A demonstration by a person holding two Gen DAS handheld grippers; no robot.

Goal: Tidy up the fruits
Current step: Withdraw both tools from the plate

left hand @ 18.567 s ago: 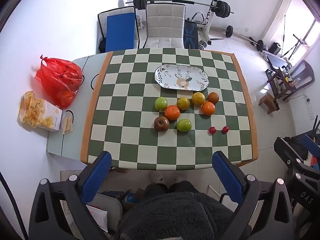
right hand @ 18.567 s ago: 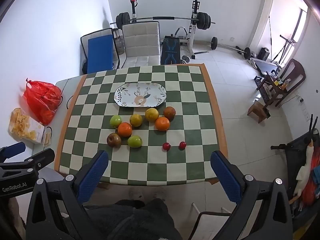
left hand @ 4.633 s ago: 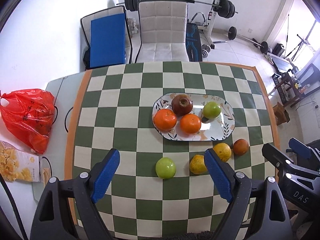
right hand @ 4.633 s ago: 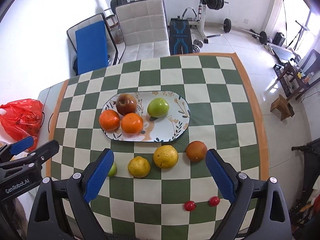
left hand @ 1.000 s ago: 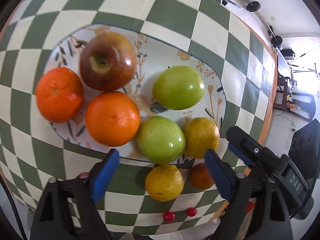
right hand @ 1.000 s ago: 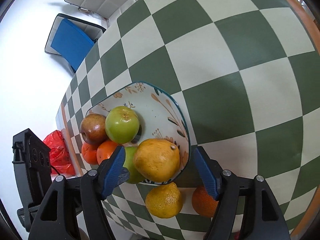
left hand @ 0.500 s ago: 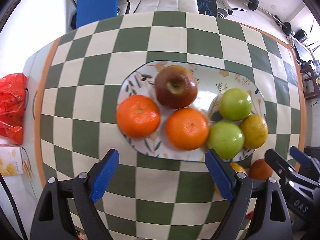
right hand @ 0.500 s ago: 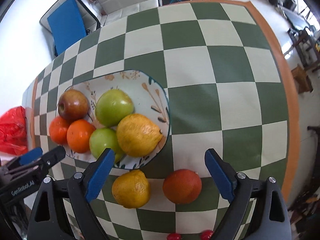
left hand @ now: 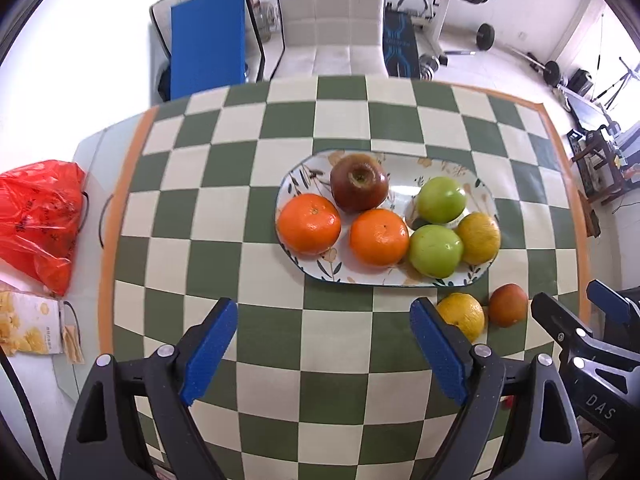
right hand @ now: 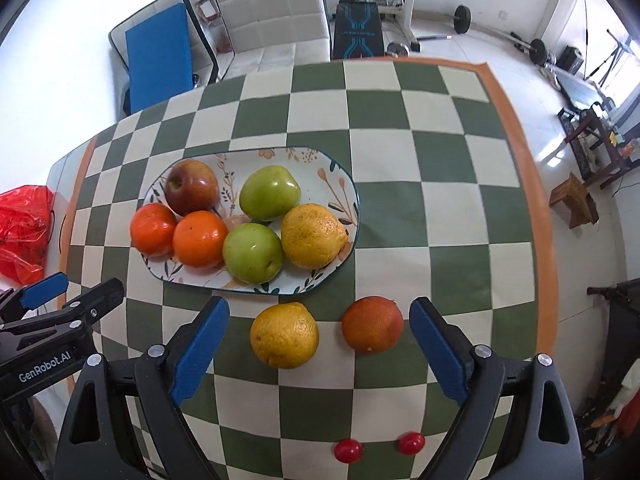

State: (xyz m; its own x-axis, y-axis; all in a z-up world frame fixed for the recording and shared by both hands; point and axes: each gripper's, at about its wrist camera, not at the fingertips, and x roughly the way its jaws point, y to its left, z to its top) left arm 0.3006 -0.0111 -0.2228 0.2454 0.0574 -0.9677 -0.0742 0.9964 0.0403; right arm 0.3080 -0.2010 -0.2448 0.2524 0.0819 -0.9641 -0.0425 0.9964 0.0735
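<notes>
A patterned oval plate (right hand: pixel 340 184) (left hand: pixel 404 164) on the checkered table holds a red apple (right hand: pixel 192 187), two oranges (right hand: pixel 198 239), two green apples (right hand: pixel 253 253) and a yellow citrus (right hand: pixel 313 236). A second yellow citrus (right hand: pixel 284 335) and a dark orange (right hand: pixel 372 325) lie on the cloth in front of the plate, between my right gripper's open fingers (right hand: pixel 319 346). Two cherry tomatoes (right hand: pixel 348 451) lie nearer. My left gripper (left hand: pixel 323 346) is open and empty, in front of the plate's left half.
A red plastic bag (left hand: pixel 38 220) and a snack box (left hand: pixel 30 330) sit at the table's left edge. Chairs (left hand: pixel 328 20) and gym equipment stand beyond the far edge. The table's orange border (right hand: pixel 536 208) runs along the right.
Both grippers have pulled back and up from the plate; the view is wider. The green apple and yellow citrus stay on the plate.
</notes>
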